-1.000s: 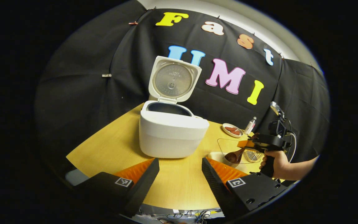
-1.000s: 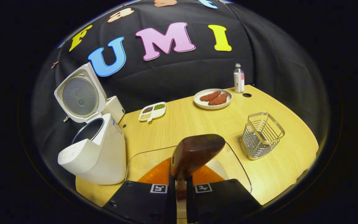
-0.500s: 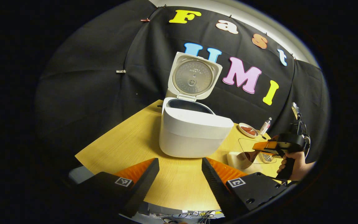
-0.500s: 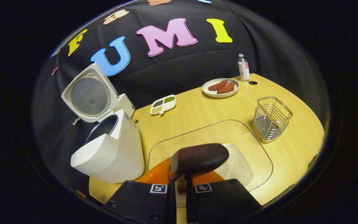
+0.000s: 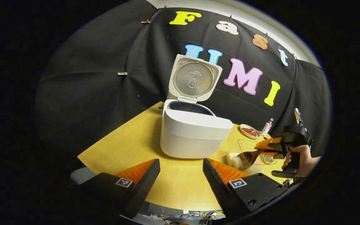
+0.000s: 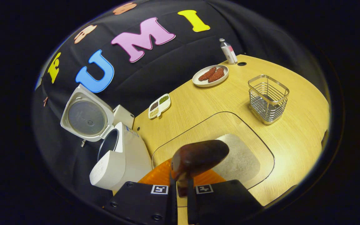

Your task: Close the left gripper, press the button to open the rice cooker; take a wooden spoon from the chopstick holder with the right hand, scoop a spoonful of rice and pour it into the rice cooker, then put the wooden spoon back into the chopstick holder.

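Two grippers are showing. Status of each?

— Operator: left gripper (image 5: 181, 175) is hovering above the near edge of the wooden table (image 5: 127, 147), fingers standing well apart and gripping nothing. Right gripper (image 6: 180, 200) is clamping both fingers on the handle of the wooden spoon (image 6: 198, 156); the handle is sitting in the narrow slit between them.

— Inspector: where is the spoon bowl sitting?

— Operator: the bowl is pointing forward, hanging over the pile of rice (image 6: 239, 159) in the clear glass container (image 6: 262, 148). Whether it is touching the rice cannot be told. In the left gripper view a hand (image 5: 302, 156) is holding the right gripper (image 5: 266, 147) at the far right, with the spoon (image 5: 250, 155) angling down toward the rice (image 5: 234, 161).

— Inspector: rice cooker condition?

— Operator: rice cooker (image 5: 194, 134) is standing on the table with its lid (image 5: 194, 78) tilting up and back, the dark inner pot (image 5: 187, 107) showing. In the right gripper view the cooker (image 6: 120, 162) is lying to the left of the glass container.

— Inspector: chopstick holder?

— Operator: wire chopstick holder (image 6: 267, 98) is standing upright beyond the container, to the right. A plate of red pieces (image 6: 210, 75), a small bottle (image 6: 228, 51) and a divided dish (image 6: 159, 105) are sitting farther back
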A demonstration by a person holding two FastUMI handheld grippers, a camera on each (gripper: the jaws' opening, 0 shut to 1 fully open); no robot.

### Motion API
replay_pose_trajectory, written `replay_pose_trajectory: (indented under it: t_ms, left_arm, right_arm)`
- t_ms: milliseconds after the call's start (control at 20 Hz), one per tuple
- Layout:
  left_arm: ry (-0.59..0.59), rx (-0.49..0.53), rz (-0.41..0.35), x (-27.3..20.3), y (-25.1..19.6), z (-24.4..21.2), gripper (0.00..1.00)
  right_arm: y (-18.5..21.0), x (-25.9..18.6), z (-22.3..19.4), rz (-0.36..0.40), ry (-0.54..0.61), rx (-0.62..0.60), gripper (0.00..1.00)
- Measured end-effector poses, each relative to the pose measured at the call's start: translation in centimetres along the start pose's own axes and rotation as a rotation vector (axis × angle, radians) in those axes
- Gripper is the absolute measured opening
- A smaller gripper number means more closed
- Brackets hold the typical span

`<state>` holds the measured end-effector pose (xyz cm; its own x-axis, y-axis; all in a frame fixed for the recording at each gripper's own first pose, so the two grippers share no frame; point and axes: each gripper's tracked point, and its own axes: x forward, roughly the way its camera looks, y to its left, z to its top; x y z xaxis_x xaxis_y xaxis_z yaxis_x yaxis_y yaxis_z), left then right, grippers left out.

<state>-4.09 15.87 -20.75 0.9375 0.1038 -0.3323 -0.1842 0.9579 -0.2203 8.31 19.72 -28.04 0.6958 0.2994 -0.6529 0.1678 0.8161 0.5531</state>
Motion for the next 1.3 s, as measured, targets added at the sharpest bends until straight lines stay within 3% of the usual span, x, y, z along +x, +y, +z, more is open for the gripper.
replay_pose_trajectory:
  t_ms: [600, 900, 1300]
  left_arm:
    - [-0.034, 0.007, -0.007, -0.7, -0.3, 1.3, 0.95]
    - [-0.031, -0.008, -0.019, -1.3, -0.8, 1.0, 0.95]
    - [-0.05, -0.032, -0.003, -1.8, -0.5, 1.3, 0.95]
  right_arm:
    - [0.3, -3.5, 7.4, 0.038, -0.084, 0.166, 0.17]
    - [3.4, -5.2, 11.5, 0.119, -0.12, 0.329, 0.17]
    - [10.5, -5.5, 12.9, 0.239, -0.096, 0.389, 0.17]
